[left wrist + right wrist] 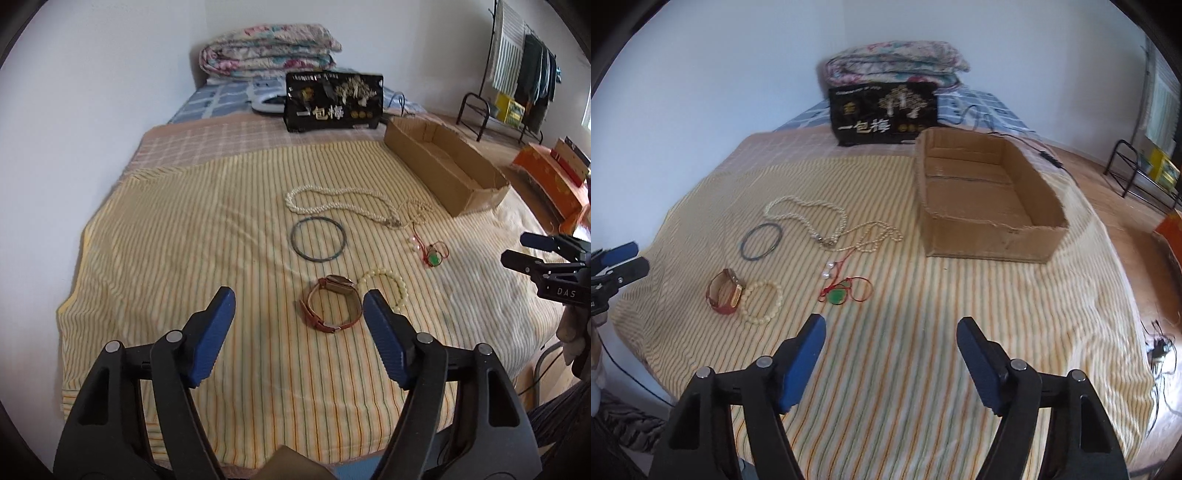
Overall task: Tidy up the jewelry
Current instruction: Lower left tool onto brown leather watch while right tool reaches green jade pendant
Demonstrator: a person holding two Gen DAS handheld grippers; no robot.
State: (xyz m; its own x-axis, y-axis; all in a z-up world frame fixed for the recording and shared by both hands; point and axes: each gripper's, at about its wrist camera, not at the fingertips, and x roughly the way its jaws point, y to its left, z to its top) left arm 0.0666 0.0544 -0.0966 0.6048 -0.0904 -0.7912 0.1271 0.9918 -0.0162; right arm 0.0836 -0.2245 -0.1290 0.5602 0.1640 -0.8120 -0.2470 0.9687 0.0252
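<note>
Jewelry lies on a yellow striped cloth (pixel 184 258): a brown-strap watch (pixel 330 304) (pixel 724 291), a cream bead bracelet (pixel 386 288) (pixel 764 302), a dark bangle (pixel 318 239) (pixel 761 242), a pearl necklace (pixel 340 205) (pixel 812 218), and a green pendant on red cord (pixel 433 256) (pixel 838 295). An empty cardboard box (pixel 443 166) (pixel 986 199) stands behind them. My left gripper (pixel 299 321) is open, just short of the watch. My right gripper (pixel 890 350) is open and empty, in front of the pendant.
A black printed box (pixel 332 101) (pixel 882 110) and folded quilts (pixel 269 50) (pixel 897 61) lie at the bed's far end. A wall runs along the left. A clothes rack (pixel 517 74) and an orange box (pixel 550 177) stand to the right.
</note>
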